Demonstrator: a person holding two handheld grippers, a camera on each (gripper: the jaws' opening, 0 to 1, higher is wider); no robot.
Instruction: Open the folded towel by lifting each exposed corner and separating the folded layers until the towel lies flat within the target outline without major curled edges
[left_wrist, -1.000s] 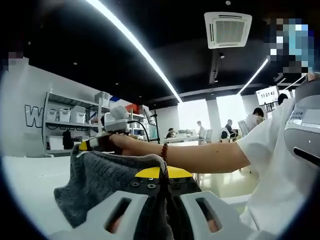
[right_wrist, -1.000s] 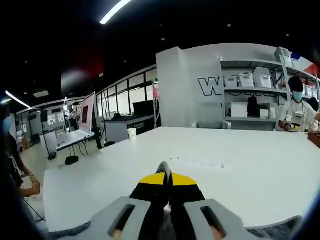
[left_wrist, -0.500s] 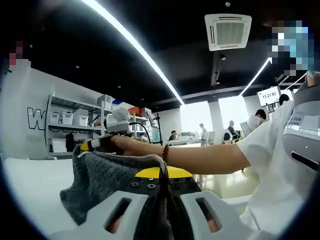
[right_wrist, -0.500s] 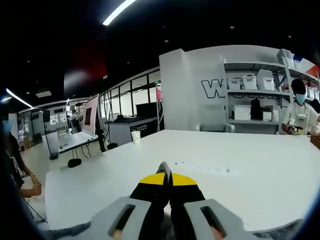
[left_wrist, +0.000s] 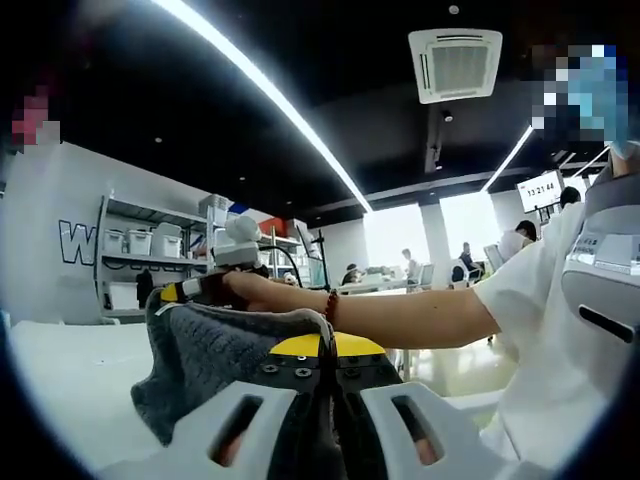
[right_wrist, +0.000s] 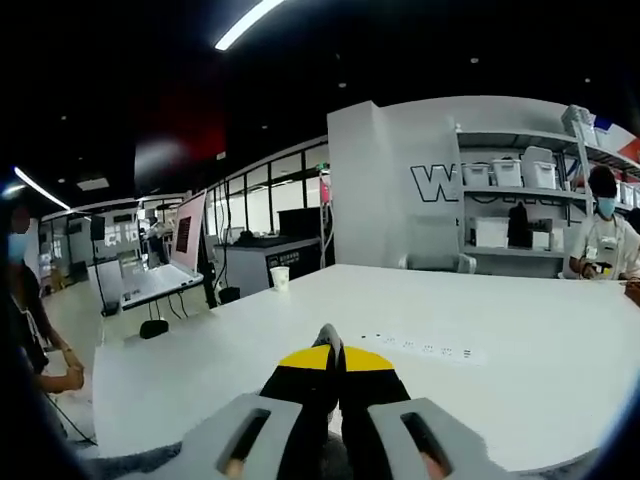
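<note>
The grey towel (left_wrist: 215, 355) is lifted off the white table (left_wrist: 70, 370) and stretched between both grippers. My left gripper (left_wrist: 322, 350) is shut, with the towel's near edge pinched between its jaws. In the left gripper view, the right gripper (left_wrist: 192, 290) holds the far corner at the upper left, gripped by a person's hand on an outstretched arm (left_wrist: 400, 315). In the right gripper view, the right gripper (right_wrist: 330, 350) is shut, with dark cloth between its jaws. Grey towel (right_wrist: 130, 462) peeks out at the bottom left there.
The white table (right_wrist: 520, 400) spreads wide ahead of the right gripper, with a paper cup (right_wrist: 279, 278) at its far edge. A laptop (right_wrist: 185, 240) stands on a desk to the left. Shelves with bins (right_wrist: 520, 175) and a seated person (right_wrist: 605, 240) are at the right.
Both views have drifted a little with the hands. The towel stays pinched and stretched between the two grippers, its hanging lower edge slightly more drawn in.
</note>
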